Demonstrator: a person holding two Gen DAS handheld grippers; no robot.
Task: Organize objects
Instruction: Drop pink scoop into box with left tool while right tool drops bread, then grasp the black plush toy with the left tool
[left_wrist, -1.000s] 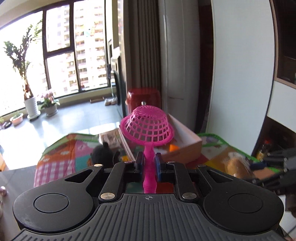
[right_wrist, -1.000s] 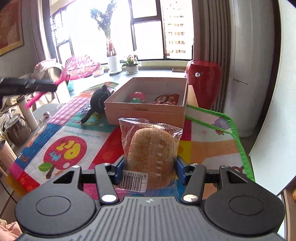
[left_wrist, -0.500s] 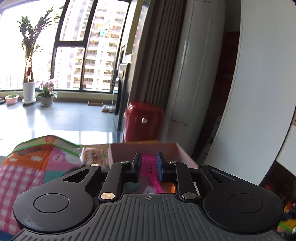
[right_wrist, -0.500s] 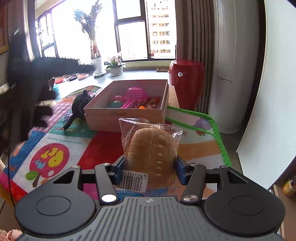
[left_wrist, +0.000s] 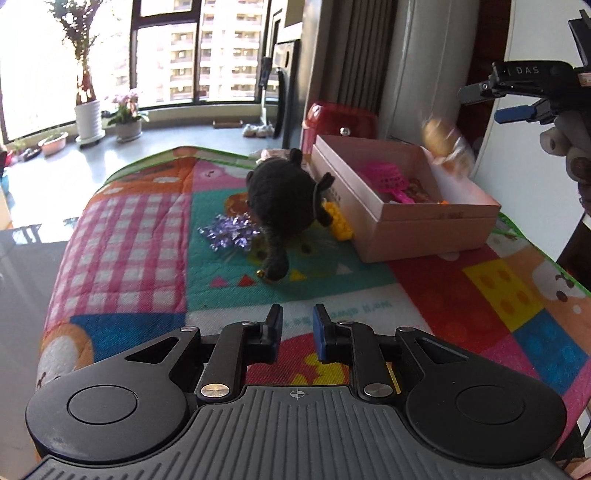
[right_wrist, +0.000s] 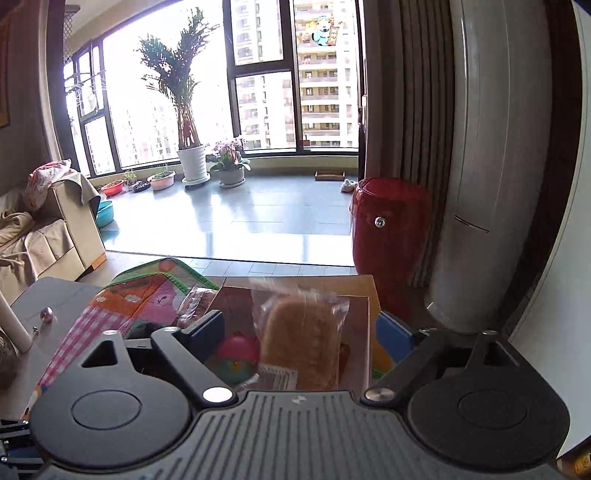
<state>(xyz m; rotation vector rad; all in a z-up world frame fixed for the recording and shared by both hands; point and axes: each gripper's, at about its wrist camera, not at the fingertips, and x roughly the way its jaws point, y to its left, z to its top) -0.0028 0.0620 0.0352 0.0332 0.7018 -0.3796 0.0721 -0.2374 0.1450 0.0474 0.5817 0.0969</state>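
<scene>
Bread packet dropped toward the box

The right gripper (right_wrist: 299, 332) is now spread wide and the wrapped bread (right_wrist: 301, 339), gripped a second ago, is seen falling over the cardboard box (left_wrist: 424, 218); the left gripper (left_wrist: 297, 332), narrowly parted, is emptied of the pink strainer (left_wrist: 384, 177), now lying inside.

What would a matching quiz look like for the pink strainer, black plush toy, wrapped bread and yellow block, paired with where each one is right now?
Things:
1. pink strainer
2. black plush toy
3. wrapped bread
4. yellow block

Places:
A. on the mat beside the purple tinsel
B. between the open fingers of the right gripper, over the box
C. inside the box
D. on the mat, between the plush toy and the box wall

Pairs: 1-C, 2-A, 3-B, 4-D
</scene>
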